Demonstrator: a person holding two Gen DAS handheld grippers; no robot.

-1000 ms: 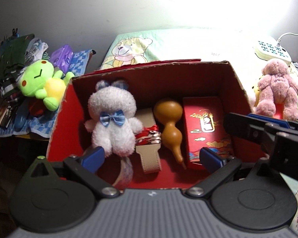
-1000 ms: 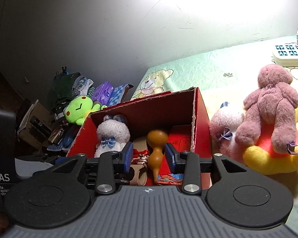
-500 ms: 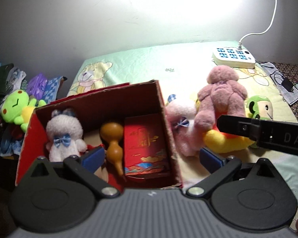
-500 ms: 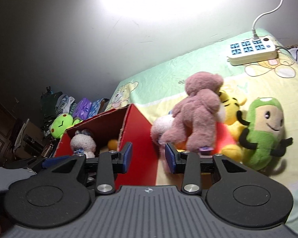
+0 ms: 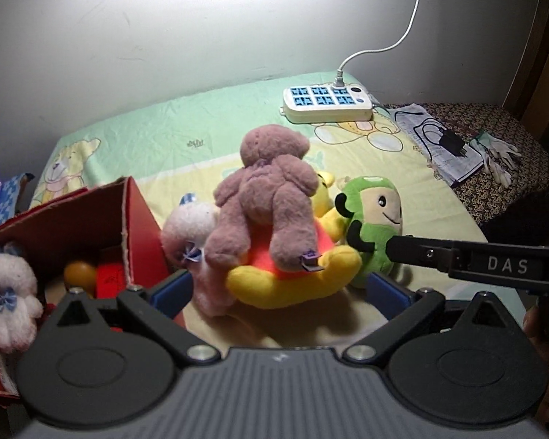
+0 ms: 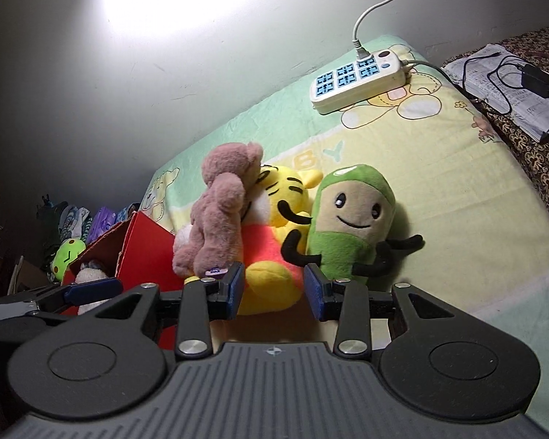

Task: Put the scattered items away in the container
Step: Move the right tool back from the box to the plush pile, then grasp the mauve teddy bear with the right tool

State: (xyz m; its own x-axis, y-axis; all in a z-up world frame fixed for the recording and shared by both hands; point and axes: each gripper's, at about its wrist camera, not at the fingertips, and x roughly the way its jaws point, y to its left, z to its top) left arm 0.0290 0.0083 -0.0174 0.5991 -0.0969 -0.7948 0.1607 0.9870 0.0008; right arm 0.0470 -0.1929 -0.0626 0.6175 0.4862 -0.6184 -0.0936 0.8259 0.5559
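A red cardboard box stands on the bed at the left and holds a white plush bunny, a gourd and a red packet. Beside it lies a pile of plush toys: a pink bear on a yellow tiger, a pale pink bunny and a green plush. My left gripper is open and empty, just in front of the pile. My right gripper is open and empty, in front of the yellow tiger and the green plush. The box is at its left.
A white power strip with its cord lies at the back of the bed. Papers with a black charger and gloves lie at the right. Clothes and a green frog plush are piled left of the box.
Both grippers have swung right, away from the box and toward the pile of plush toys. Both stayed open and empty.
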